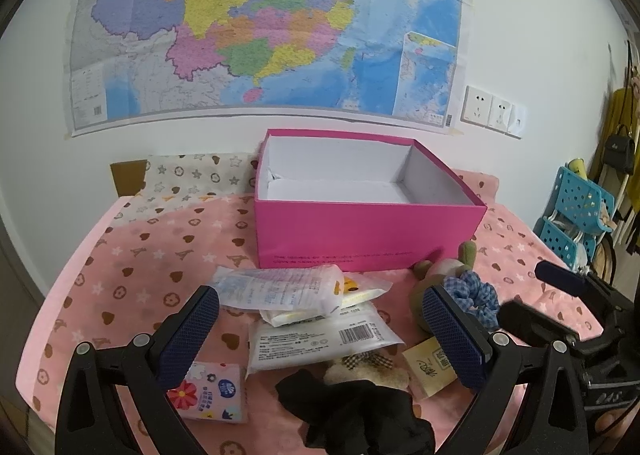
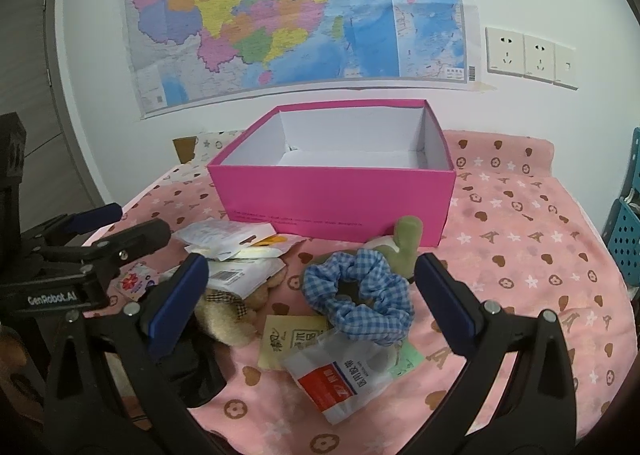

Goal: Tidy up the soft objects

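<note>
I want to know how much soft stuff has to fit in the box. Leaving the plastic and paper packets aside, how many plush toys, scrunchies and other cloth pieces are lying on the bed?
Plush toys: 2 (green plush toy, beige plush toy)
Blue gingham scrunchie: 1
Black cloth piece: 1
Total: 4
</note>
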